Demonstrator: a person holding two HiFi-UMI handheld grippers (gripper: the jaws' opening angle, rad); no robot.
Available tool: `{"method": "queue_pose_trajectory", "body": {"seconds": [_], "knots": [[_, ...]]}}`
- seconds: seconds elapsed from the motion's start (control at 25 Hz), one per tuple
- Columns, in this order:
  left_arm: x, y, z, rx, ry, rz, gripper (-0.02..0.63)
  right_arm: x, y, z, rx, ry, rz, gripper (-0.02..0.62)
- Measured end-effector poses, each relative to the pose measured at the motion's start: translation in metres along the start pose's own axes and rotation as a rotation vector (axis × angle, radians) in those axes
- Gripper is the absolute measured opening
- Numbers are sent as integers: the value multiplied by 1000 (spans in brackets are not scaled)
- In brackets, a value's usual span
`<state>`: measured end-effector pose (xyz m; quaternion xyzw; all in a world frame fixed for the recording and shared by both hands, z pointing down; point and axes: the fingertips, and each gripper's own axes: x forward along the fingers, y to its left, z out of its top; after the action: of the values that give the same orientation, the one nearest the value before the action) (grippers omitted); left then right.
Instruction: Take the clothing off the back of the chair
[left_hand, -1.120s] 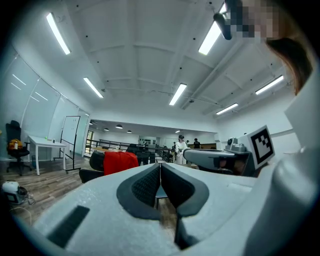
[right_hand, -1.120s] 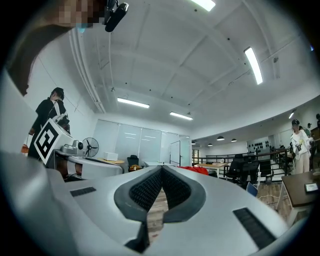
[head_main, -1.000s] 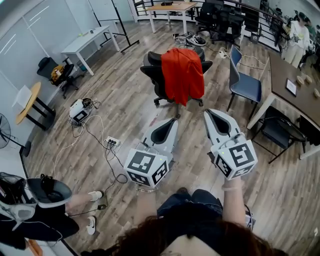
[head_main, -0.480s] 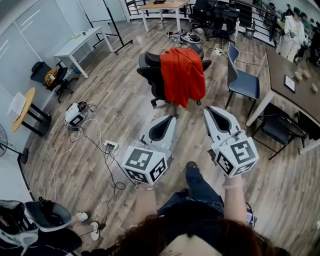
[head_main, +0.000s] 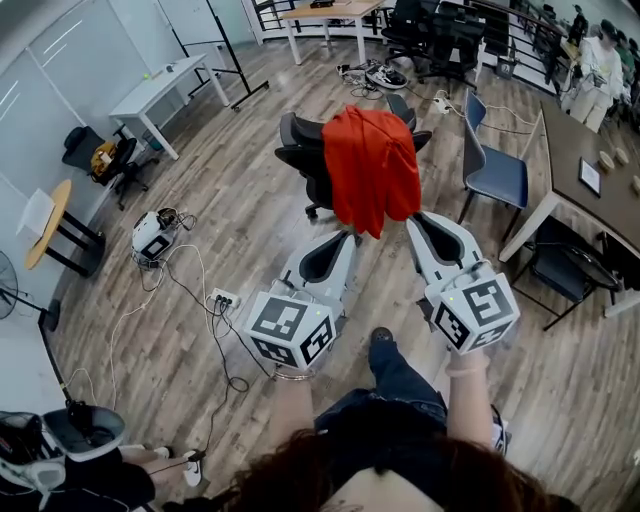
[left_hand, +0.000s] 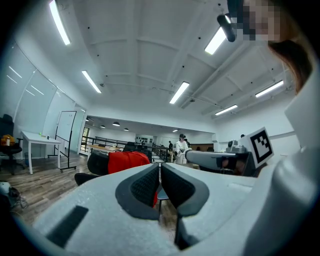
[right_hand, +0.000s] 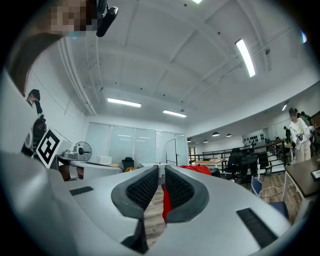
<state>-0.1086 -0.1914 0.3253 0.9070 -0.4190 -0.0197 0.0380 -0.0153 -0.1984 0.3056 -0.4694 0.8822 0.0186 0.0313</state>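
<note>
A red garment (head_main: 372, 165) hangs over the back of a black office chair (head_main: 298, 148) on the wooden floor ahead. Both grippers point level at it, side by side. My left gripper (head_main: 346, 238) stops short of the cloth's lower hem, jaws shut and empty. My right gripper (head_main: 417, 220) sits just right of the hem; its jaws are opening by a narrow slit, with nothing between them. In the left gripper view the red garment (left_hand: 127, 162) shows beyond the left gripper (left_hand: 160, 167). The right gripper view has the red garment (right_hand: 201, 169) past the right gripper (right_hand: 161, 171).
A blue chair (head_main: 495, 172) and a dark table (head_main: 578, 150) stand to the right. Cables and a power strip (head_main: 222, 296) trail across the floor at left. A white table (head_main: 165, 82) and a round table (head_main: 45, 210) line the left wall. A seated person's legs (head_main: 80, 445) are at bottom left.
Both grippers have advanced toward the chair, so the red garment now lies close to their tips. The seated person at bottom left has drawn their legs back.
</note>
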Motion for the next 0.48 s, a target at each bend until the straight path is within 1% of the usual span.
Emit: {"method": "queue_pose_trajectory", "body": {"seconds": [0.24, 0.48], "knots": [[34, 23, 4, -4, 7, -1, 20, 33, -26, -1, 6, 0, 15, 48], [65, 52, 8, -32, 0, 12, 23, 66, -51, -7, 25, 10, 43, 108]]}}
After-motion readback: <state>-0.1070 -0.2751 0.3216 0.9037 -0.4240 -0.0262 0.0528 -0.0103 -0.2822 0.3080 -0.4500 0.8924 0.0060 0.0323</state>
